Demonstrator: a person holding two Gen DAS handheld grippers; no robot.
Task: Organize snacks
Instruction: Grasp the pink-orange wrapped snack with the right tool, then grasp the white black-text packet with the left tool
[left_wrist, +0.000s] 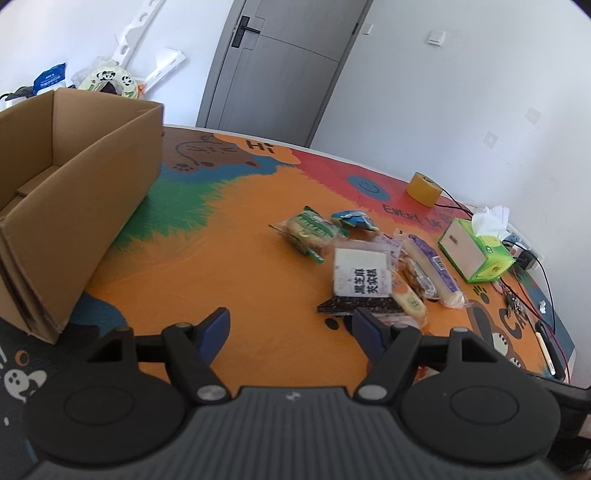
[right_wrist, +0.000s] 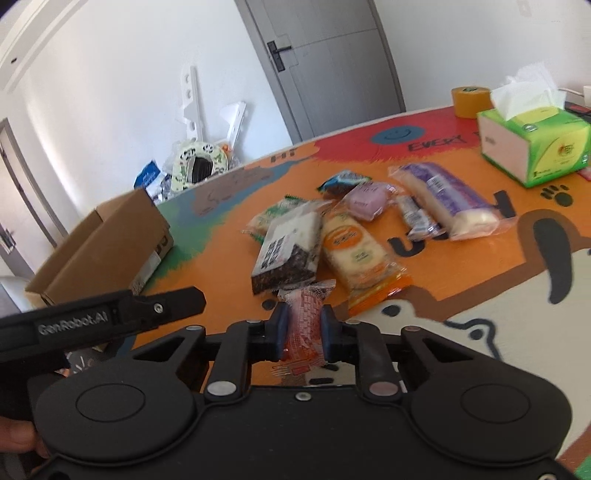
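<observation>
At far left the open cardboard box (left_wrist: 74, 192) stands on the colourful surface (left_wrist: 229, 266). The left gripper (left_wrist: 290, 325) hovers beside it, jaws spread wide and empty, with the snack pile (left_wrist: 373, 266) just ahead to the right. The right gripper (right_wrist: 303, 328) has its jaws clamped on a red-patterned snack packet (right_wrist: 304, 314), whose long axis runs forward along the fingers, its crimped end pointing at the black-and-white cake bar (right_wrist: 288, 251). That bar lies angled away, beside the orange biscuit pack (right_wrist: 364, 266). Further right sit the purple roll (right_wrist: 447, 199) and the green tissue box (right_wrist: 535, 144).
</observation>
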